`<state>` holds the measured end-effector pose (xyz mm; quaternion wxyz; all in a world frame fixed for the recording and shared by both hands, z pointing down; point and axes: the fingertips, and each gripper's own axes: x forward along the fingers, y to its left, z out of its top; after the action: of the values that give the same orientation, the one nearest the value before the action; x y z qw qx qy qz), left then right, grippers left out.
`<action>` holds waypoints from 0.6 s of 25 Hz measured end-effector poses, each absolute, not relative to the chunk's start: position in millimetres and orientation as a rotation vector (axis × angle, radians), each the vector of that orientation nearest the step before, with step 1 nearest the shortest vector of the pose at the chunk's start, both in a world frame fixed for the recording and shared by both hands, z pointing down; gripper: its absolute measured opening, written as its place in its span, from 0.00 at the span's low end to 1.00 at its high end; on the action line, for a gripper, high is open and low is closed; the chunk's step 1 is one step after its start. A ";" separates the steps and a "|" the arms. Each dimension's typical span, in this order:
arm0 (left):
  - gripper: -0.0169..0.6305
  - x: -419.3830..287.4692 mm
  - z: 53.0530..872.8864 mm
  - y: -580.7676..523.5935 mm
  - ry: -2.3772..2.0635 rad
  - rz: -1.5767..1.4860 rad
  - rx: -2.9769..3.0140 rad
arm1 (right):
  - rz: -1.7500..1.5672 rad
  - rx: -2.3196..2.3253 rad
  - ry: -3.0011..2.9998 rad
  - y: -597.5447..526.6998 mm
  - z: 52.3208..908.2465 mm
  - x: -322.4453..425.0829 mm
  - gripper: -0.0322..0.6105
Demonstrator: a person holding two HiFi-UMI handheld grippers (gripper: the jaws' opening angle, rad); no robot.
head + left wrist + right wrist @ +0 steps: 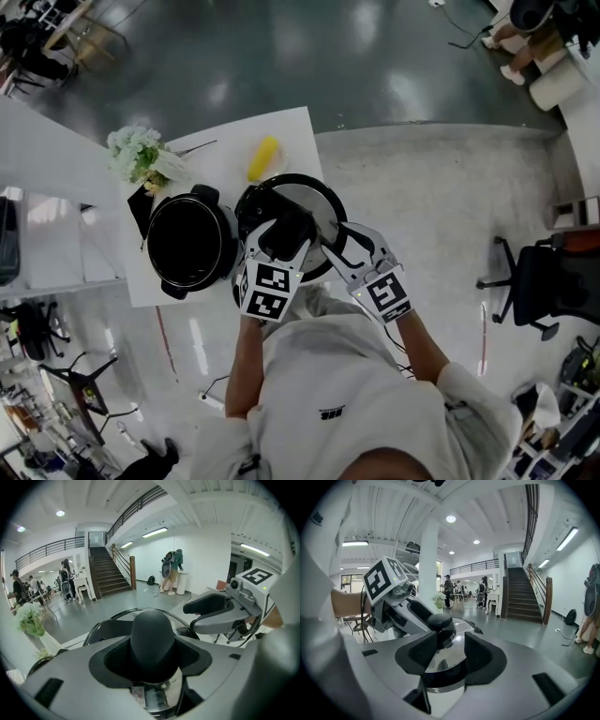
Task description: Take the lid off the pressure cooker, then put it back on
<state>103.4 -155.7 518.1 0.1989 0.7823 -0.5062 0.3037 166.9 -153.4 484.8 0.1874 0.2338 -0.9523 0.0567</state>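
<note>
The steel pressure-cooker lid [305, 192] hangs above the white table [281, 131], to the right of the open black pot [187, 246]. My left gripper [284, 236] is shut on the lid's black knob [152, 639], which fills the gap between its pads. My right gripper [330, 246] holds the lid's near right edge, and the steel lid [450, 639] runs between its two black pads. In the right gripper view the knob [440, 623] sits just beyond, with the left gripper [408, 611] clamped on it. The right gripper [211, 609] shows at the right of the left gripper view.
A bunch of pale flowers [141, 157] and a yellow object [263, 157] lie at the table's far side behind the pot. A black office chair [544, 281] stands on the floor to the right. People stand by the staircase in the background.
</note>
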 end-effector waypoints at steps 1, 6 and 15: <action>0.47 100.5 513.6 -155.8 -1.422 0.845 2.190 | 0.148 0.652 -2.691 -153.9 481.2 164.4 0.34; 0.47 73.1 498.0 -153.5 -1.456 0.833 2.185 | 0.134 0.626 -2.723 -154.2 460.7 142.3 0.34; 0.47 14.3 474.2 -139.2 -1.471 0.820 2.194 | 0.082 0.565 -2.743 -140.7 437.6 77.1 0.34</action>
<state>14.3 -139.2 474.2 0.1866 0.7794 -0.5224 0.2914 77.1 -140.7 437.6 0.1689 0.1987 -0.9650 0.0289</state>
